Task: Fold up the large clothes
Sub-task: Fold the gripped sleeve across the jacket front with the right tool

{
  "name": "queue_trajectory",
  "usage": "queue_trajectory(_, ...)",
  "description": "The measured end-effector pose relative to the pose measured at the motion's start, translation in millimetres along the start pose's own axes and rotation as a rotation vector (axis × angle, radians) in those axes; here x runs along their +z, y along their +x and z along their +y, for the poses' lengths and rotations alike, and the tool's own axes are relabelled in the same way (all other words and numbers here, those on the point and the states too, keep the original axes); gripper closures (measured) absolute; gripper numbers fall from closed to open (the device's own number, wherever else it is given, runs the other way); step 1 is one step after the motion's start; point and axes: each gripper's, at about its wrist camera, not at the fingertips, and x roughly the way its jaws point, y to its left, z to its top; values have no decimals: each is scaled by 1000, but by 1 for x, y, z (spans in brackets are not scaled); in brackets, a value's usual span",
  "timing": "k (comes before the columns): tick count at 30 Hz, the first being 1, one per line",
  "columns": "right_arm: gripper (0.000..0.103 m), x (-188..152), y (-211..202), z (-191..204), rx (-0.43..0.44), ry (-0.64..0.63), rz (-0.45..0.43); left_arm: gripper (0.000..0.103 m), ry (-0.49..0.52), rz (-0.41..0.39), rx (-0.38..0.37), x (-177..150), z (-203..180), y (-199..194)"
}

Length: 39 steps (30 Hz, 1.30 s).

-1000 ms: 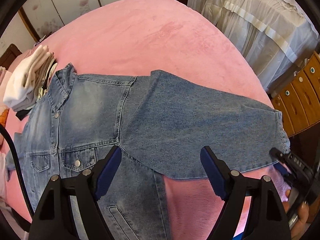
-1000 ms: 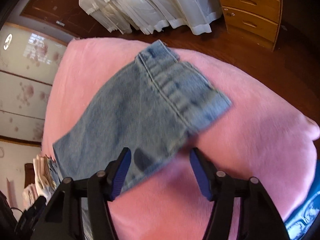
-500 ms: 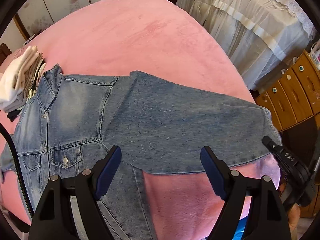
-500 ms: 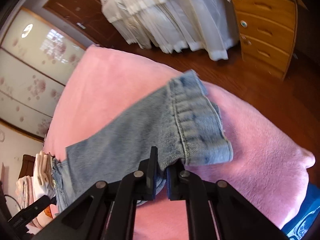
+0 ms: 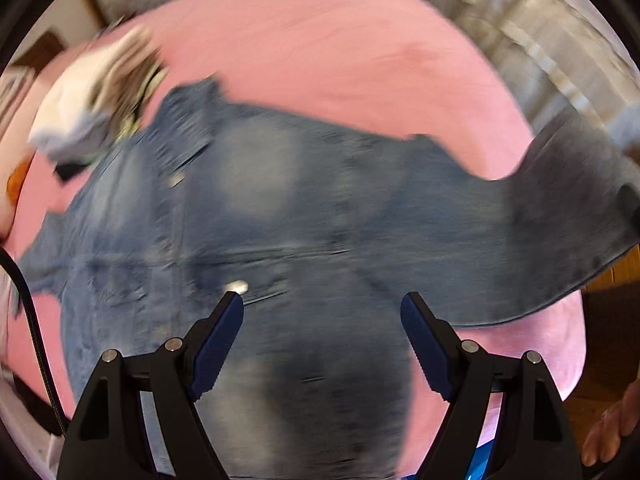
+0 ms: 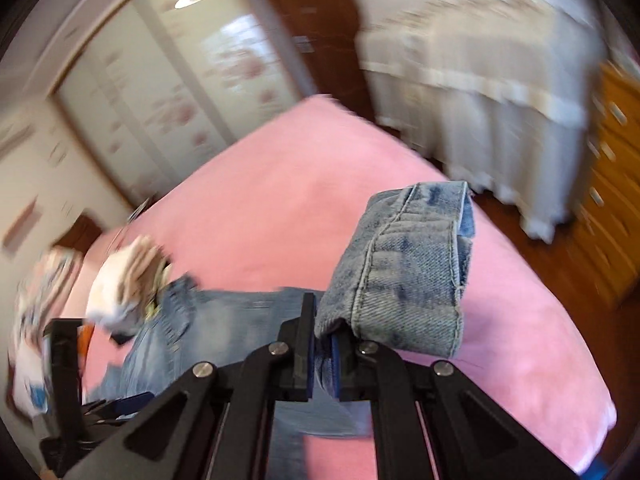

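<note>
A blue denim jacket [image 5: 256,216] lies front up on the pink bed [image 5: 340,48], collar towards the far left. My left gripper [image 5: 322,332] is open and empty, hovering over the jacket's chest. My right gripper [image 6: 323,354] is shut on the jacket sleeve near its cuff [image 6: 404,276] and holds it raised off the bed; the cuff stands up above the fingers. In the left wrist view the lifted sleeve [image 5: 568,216] rises at the right. Both views are motion-blurred.
A stack of folded clothes [image 5: 100,96] sits by the collar at the far left, also in the right wrist view [image 6: 128,280]. A white-skirted bed [image 6: 500,92], a wooden dresser [image 6: 612,184] and wooden floor lie to the right.
My right gripper shut on the sleeve cuff, then lifted it off the bed and swung it towards the jacket body. My left gripper moved left over the chest, staying open.
</note>
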Motion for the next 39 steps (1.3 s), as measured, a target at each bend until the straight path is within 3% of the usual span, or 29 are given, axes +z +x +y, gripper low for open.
queue_trajectory(3, 97, -12, 34, 70, 39, -147, 39, 31, -93, -19, -14, -2, 69, 9)
queue_trajectory(6, 97, -41, 74, 127, 82, -246, 110, 31, -152, -37, -19, -4, 127, 23)
queue_trajectory(9, 94, -94, 132, 181, 62, -362, 228, 31, -221, -5, -54, -7, 180, 47)
queue_trajectory(13, 79, -157, 184, 205, 21, -382, 396, 31, -234, 33, -115, -12, 218, 78)
queue_trajectory(16, 79, -178, 184, 198, 40, -320, 451, 30, -217, 46, -186, -12, 221, 92)
queue_trajectory(21, 76, -179, 165, 185, 39, -267, 442, 31, -189, 29, -325, -4, 210, 103)
queue_trajectory(26, 76, -168, 140, 159, -13, -175, 403, 45, -184, 96, -500, 4, 191, 126)
queue_trajectory(35, 76, -173, 131, 142, -16, -80, 388, 50, -218, 166, -629, 6, 176, 164)
queue_trajectory(39, 76, -177, 134, 138, -19, -67, 394, 52, -228, 162, -611, 7, 168, 167)
